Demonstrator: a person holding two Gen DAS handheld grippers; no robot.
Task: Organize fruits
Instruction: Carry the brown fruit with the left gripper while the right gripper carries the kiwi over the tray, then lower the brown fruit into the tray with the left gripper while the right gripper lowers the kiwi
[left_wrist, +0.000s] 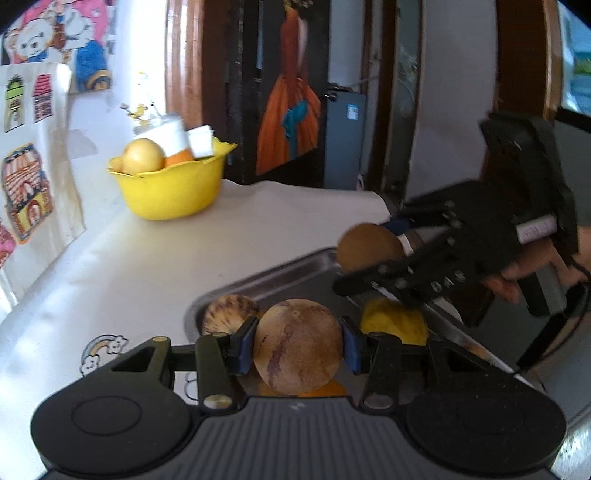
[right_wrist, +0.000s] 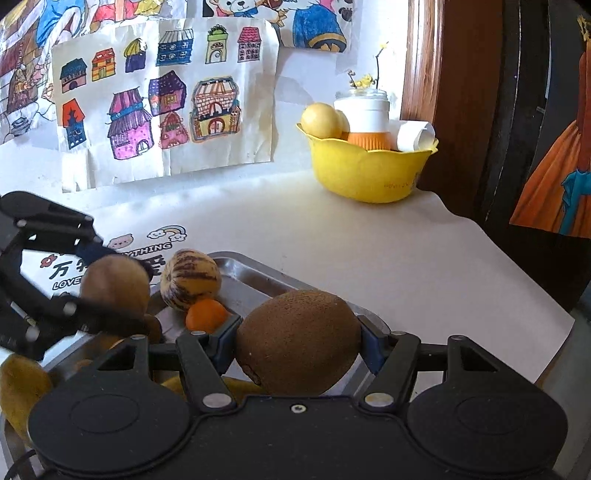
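Note:
My left gripper (left_wrist: 298, 343) is shut on a round tan fruit with purple streaks (left_wrist: 295, 365), held just above the near end of a steel tray (left_wrist: 295, 273). My right gripper (right_wrist: 298, 343) is shut on a brown kiwi (right_wrist: 295, 365) over the tray (right_wrist: 251, 266). In the left wrist view the right gripper (left_wrist: 364, 254) comes in from the right with the kiwi (left_wrist: 369, 243). In the tray lie a striped fruit (right_wrist: 190, 278), a small orange (right_wrist: 206, 314) and a yellow fruit (left_wrist: 393, 321).
A yellow bowl (right_wrist: 369, 173) stands at the table's far corner with a yellow fruit (right_wrist: 319, 118), a white and orange jar (right_wrist: 367, 118) and rolled paper in it. Drawings hang on the wall behind. The table edge drops off to the right.

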